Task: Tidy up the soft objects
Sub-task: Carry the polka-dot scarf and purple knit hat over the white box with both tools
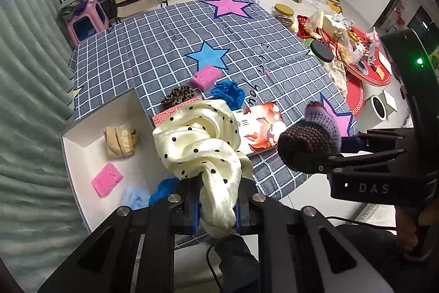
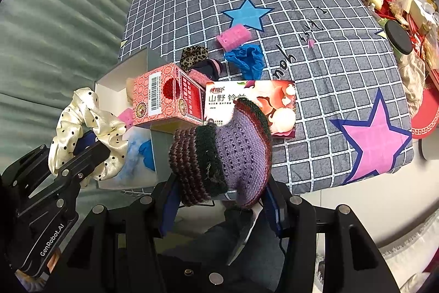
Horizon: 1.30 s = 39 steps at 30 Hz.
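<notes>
My left gripper (image 1: 216, 206) is shut on a cream polka-dot scrunchie (image 1: 203, 139), held above the near edge of a white box (image 1: 74, 153). The box holds a tan cloth (image 1: 119, 140), a pink sponge (image 1: 107, 179) and blue fabric (image 1: 148, 194). My right gripper (image 2: 219, 201) is shut on a purple and brown knitted piece (image 2: 227, 153), held above the table's near edge. On the checked cloth (image 1: 153, 45) lie another pink sponge (image 1: 205, 76), a blue mesh puff (image 1: 228, 93) and a leopard scrunchie (image 1: 178, 98).
A red patterned carton (image 2: 164, 98) and a flat pink-and-white box (image 2: 263, 100) lie by the white box. A dark pink-edged knit (image 2: 205, 72) sits behind them. Jars (image 1: 285, 14) and clutter stand at the right, green curtain at the left.
</notes>
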### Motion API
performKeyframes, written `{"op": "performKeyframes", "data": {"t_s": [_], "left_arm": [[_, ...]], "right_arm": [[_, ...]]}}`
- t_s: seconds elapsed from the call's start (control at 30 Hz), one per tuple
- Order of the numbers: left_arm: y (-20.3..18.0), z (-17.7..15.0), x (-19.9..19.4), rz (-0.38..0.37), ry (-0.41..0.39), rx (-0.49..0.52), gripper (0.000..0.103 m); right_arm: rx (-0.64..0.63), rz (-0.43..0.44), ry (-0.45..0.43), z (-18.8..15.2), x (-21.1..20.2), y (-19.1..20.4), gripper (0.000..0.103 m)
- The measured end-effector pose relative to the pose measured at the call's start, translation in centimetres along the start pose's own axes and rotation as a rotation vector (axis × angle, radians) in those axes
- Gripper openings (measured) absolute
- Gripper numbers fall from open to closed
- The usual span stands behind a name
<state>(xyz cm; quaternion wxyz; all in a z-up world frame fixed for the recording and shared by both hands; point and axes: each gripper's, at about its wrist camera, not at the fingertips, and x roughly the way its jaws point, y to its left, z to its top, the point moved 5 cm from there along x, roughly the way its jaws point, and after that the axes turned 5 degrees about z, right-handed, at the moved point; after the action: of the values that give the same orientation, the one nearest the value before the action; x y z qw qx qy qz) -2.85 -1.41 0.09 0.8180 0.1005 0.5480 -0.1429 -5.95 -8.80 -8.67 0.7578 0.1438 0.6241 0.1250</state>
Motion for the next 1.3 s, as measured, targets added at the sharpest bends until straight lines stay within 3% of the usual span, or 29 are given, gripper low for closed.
{"op": "performKeyframes", "data": {"t_s": [1.3], "left_arm": [[4.7, -3.0, -0.2, 0.020, 0.005, -0.171, 0.020]], "right_arm": [[-0.116, -0.013, 0.063, 0.2, 2.0, 4.0, 0.054]]}}
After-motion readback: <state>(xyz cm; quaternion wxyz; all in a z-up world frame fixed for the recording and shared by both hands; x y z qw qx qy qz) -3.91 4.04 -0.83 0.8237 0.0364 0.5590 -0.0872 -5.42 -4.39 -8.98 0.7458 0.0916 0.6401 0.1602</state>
